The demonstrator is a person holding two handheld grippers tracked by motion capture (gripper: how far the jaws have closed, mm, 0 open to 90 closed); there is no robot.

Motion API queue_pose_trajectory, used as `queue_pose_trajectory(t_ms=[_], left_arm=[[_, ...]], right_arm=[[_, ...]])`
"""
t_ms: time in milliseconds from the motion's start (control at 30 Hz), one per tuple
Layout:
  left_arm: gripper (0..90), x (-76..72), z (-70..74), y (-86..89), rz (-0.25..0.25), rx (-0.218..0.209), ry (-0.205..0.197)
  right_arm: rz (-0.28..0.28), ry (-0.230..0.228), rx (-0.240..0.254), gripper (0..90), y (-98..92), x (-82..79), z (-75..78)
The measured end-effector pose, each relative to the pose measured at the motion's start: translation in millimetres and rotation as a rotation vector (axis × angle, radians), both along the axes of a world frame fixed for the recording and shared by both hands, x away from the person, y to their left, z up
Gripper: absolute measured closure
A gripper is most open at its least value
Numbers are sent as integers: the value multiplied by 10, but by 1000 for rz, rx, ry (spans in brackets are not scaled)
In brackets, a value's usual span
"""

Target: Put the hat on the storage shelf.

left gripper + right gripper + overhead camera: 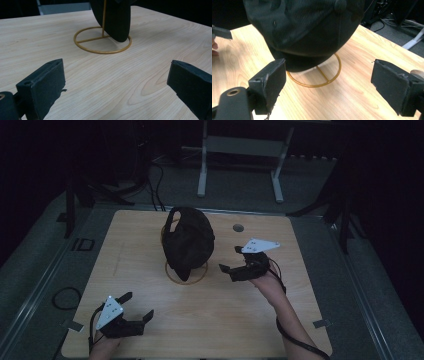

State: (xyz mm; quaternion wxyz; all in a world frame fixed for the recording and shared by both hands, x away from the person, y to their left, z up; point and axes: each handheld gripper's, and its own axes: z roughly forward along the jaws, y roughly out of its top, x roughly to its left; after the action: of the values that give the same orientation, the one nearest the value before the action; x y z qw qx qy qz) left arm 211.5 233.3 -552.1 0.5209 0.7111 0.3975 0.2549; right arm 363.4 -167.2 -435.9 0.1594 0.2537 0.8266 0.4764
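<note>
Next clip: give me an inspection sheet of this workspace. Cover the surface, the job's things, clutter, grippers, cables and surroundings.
Surface: light wooden table, with a small round hole near its far edge.
Job's things: black cap hanging on a gold wire stand with a ring base, at the table's middle.
Clutter: nothing seen.
Grippers: left hand-held gripper open, near the front left corner, apart from the cap; right hand-held gripper open, just right of the cap, not touching it.
Cables: one trails from the right hand-held gripper along the forearm; a coil lies on the floor at left.
Surroundings: dark room, grey floor, white frame legs behind.
</note>
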Motion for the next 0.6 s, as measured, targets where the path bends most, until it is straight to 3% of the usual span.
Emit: queue_pose_trajectory(t_ms=[600], left_arm=[[22,2,-4,-6,-6,3,4]], right_arm=[[22,53,8,124,-210,-215,-547]])
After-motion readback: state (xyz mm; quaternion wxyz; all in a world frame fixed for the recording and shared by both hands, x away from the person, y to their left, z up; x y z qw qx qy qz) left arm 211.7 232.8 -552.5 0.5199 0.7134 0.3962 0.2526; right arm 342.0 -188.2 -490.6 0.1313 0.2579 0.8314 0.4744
